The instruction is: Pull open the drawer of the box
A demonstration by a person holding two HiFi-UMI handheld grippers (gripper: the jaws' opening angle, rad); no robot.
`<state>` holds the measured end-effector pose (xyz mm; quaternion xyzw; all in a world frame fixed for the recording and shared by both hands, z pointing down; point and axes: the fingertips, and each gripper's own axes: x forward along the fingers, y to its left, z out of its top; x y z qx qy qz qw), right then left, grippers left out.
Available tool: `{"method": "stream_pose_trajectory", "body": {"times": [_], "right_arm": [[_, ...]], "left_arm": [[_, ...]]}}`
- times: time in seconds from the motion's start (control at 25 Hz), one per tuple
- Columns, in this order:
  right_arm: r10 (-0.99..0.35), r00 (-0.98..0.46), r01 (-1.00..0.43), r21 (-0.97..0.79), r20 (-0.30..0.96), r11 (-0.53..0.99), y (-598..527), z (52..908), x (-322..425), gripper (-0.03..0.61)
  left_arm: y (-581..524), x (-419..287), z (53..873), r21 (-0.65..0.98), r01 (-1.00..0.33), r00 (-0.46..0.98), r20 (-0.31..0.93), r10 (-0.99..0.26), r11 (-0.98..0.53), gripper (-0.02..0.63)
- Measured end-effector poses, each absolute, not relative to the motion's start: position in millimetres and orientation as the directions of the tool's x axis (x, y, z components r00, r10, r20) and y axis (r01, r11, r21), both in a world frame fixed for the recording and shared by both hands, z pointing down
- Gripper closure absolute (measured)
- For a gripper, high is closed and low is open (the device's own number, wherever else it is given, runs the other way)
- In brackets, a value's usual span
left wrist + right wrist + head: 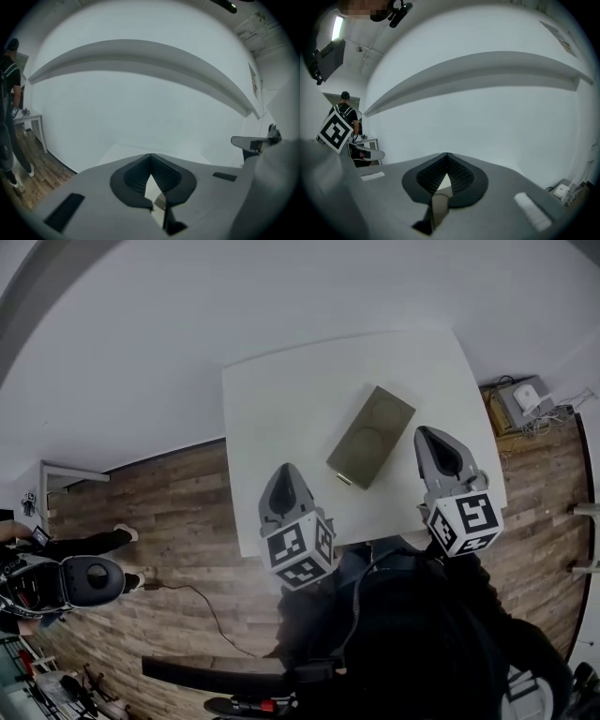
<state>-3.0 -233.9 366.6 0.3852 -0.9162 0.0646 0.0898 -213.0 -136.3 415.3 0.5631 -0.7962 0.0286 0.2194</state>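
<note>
Currently both of my hand-held grippers hover over the near edge of the white worktop (281, 399), not touching anything. The left hand-held gripper (287, 470) has its jaws closed tip to tip with nothing held; its own view shows the tips meeting (150, 157), with only a thin wedge of gap below them. The right hand-held gripper (425, 432) is the same: jaws together, empty, tips meeting in its view too (446, 154).

The box (370, 437) is olive, long and flat. It lies diagonally on the worktop between the two hand-held grippers and a bit beyond them. Its near short end points toward me and sits just beside the left gripper's tip, with a small pale tab (344, 480) on that end. The drawer looks pushed in, and no part sticks out of the box. The right hand-held gripper is near the box's right long side, apart from it.

The marker cube on the left (300, 549) and the marker cube on the right (466, 521) both face the head camera. A wood floor (178, 493) surrounds the worktop. Another person (56, 577) is far off to the left. Some cables and a device (520, 401) lie on the floor to the right of the worktop.
</note>
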Motion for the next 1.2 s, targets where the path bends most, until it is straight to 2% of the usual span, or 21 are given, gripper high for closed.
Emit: {"method": "stream_pose_trajectory", "body": {"times": [0.2, 0.4, 0.56, 0.68, 0.84, 1.0, 1.2], "right_arm": [[-0.619, -0.755, -0.642, -0.053, 0.216, 0.765, -249, 366, -23, 0.586], [-0.585, -0.786, -0.604, -0.049, 0.199, 0.795, -260, 360, -37, 0.586], [-0.570, -0.788, -0.595, -0.053, 0.234, 0.802, -266, 377, -32, 0.586], [-0.561, -0.783, -0.597, -0.068, 0.269, 0.800, -268, 390, -27, 0.586], [-0.563, -0.777, -0.603, -0.077, 0.282, 0.794, -270, 399, -18, 0.586], [-0.564, -0.774, -0.606, -0.078, 0.286, 0.792, -273, 401, -12, 0.586], [-0.559, -0.775, -0.602, -0.072, 0.296, 0.795, -275, 405, -11, 0.585]], "left_arm": [[-131, -212, 433, 0.223, -0.875, -0.305, 0.433, -0.848, 0.429, 0.617], [-137, -196, 477, 0.373, -0.835, -0.170, 0.524, -0.834, 0.404, 0.617], [-142, -175, 527, 0.614, -0.675, -0.016, 0.543, -0.840, 0.409, 0.617], [-143, -161, 558, 0.711, -0.564, 0.067, 0.547, -0.835, 0.420, 0.567], [-147, -142, 594, 0.797, -0.420, 0.174, 0.539, -0.824, 0.433, 0.538], [-149, -127, 614, 0.849, -0.293, 0.253, 0.512, -0.821, 0.439, 0.538], [-150, -119, 629, 0.858, -0.235, 0.276, 0.510, -0.815, 0.457, 0.538]]}}
